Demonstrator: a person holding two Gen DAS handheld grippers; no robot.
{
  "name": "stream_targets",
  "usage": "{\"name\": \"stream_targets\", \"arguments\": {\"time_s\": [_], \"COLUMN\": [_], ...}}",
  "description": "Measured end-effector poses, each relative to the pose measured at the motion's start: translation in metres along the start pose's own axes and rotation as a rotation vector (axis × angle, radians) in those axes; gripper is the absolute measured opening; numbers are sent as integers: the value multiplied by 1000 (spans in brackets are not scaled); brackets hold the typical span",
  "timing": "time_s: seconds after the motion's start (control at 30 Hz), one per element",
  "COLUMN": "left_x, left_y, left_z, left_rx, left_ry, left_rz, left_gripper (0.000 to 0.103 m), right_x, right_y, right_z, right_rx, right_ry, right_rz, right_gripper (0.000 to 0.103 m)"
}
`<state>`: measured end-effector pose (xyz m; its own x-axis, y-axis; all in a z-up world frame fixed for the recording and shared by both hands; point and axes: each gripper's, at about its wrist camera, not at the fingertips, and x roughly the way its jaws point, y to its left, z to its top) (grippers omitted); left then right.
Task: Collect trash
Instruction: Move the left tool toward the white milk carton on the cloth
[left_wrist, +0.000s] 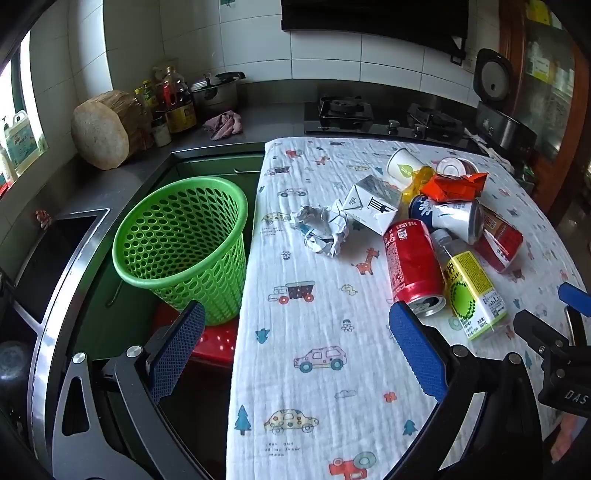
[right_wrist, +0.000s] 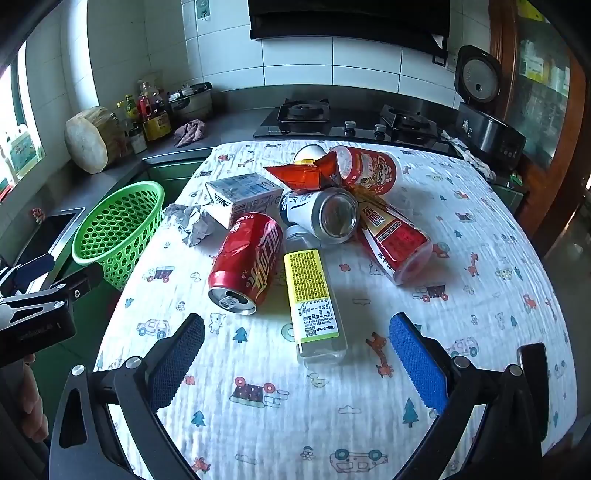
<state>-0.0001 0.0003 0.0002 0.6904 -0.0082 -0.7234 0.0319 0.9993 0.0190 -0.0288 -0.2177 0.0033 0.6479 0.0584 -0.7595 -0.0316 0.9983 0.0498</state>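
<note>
Left claw (left_wrist: 295, 325) spread, empty, right claw (right_wrist: 295, 332) spread, empty, red stool (left_wrist: 214, 341) under green basket (left_wrist: 184, 240) only in left view

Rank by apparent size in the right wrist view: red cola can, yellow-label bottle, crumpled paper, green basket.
1. green basket, though partly cut off by the table edge
2. yellow-label bottle and red cola can: too close to rank, both nearest the camera
3. crumpled paper
</note>
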Motion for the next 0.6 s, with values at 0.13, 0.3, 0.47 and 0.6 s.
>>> {"name": "stream_targets", "arguments": {"time_s": [0.13,0.3,0.47,0.6], "left_x": [0,-6,-10,-8], "left_y": [1,6,-2,-3], "left_z": [0,-5,-7,-10], "left_rx": [-5,-11,-32,-38], "left_ry": [2,-5,6,16], "left_rz": [-6,5,41,45], "left_gripper": [98,98,98,98], "right_x": [0,1,1,2], "right_y": [2,1,-1,-4], "right_z": [0,1,1,0], "right_rx": [-17,-44,-66,-62], "right_ry": [-1,1,1,5], "right_rz": [9,23,42,51], "right_gripper": [97,97,97,97]}}
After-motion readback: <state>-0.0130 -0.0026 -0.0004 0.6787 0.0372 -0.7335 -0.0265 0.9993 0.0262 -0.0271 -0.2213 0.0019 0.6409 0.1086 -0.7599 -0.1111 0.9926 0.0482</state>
